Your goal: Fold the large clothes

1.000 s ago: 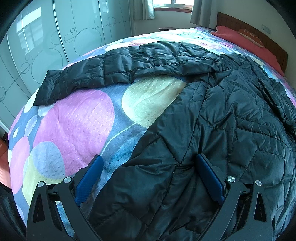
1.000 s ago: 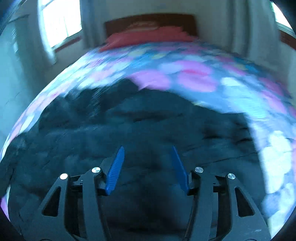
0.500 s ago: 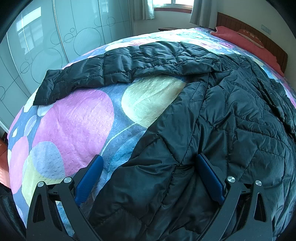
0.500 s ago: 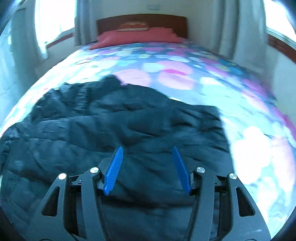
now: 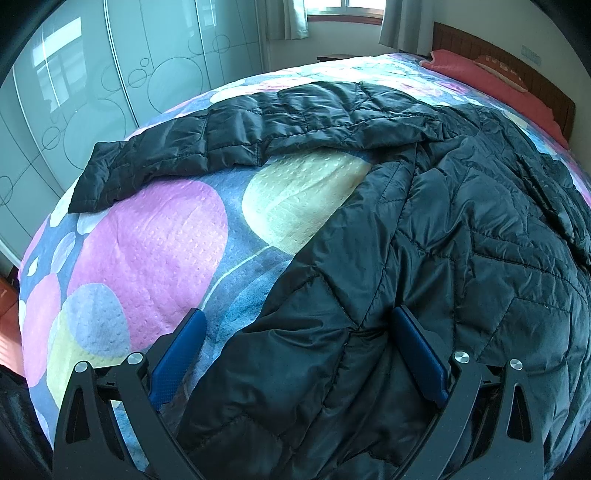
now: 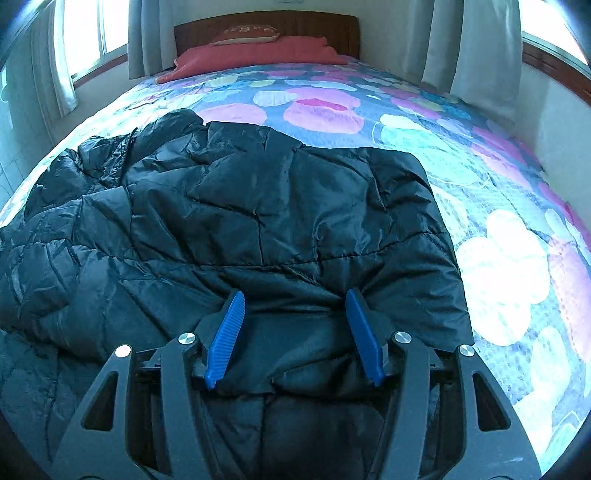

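My left gripper [image 5: 295,325] stands wide, and the near edge of the black jacket [image 5: 424,229] bulges up between its blue fingers [image 5: 417,347]; the right one touches the fabric, the left one sits over bare bedspread [image 5: 147,240]. My right gripper [image 6: 293,306] is about half spread, its fingers [image 6: 225,332] pressing down into the jacket's hem with a fold of it between them, not pinched. Beyond my left gripper one sleeve [image 5: 221,136] stretches out to the left across the bedspread. Farther off lie a red pillow [image 6: 255,55] and the headboard [image 6: 266,26].
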`<action>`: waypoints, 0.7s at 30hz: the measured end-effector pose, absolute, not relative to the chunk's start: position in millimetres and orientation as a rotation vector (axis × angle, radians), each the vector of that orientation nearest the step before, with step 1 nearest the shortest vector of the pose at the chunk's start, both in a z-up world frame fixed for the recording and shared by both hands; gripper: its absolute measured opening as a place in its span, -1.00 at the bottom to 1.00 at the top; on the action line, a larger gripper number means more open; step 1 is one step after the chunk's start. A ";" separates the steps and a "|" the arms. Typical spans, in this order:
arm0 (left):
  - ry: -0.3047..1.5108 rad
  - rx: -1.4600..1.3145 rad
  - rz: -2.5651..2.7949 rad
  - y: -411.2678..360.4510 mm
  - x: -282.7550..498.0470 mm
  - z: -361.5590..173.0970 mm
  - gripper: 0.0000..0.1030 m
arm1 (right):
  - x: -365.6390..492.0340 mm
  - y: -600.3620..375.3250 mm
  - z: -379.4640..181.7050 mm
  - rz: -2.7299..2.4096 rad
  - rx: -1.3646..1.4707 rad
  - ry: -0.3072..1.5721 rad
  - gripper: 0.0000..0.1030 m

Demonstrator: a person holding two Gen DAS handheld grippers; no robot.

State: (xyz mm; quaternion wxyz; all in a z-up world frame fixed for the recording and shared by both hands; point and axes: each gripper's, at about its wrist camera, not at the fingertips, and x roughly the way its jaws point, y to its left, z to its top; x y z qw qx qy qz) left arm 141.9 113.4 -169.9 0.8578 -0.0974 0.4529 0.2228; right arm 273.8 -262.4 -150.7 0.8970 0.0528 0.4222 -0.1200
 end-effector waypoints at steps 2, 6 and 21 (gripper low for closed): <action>0.952 -0.207 0.467 113.5 141.9 -169.9 0.93 | 274.2 -262.4 -151.4 -0.247 0.111 0.872 0.11; 0.952 -0.230 0.451 115.2 141.2 -169.6 0.93 | 272.8 -263.8 -150.8 -0.244 0.112 0.870 0.12; 0.822 -0.462 0.368 202.5 117.4 -134.0 0.90 | 272.7 -262.5 -150.8 -0.231 0.114 0.862 0.22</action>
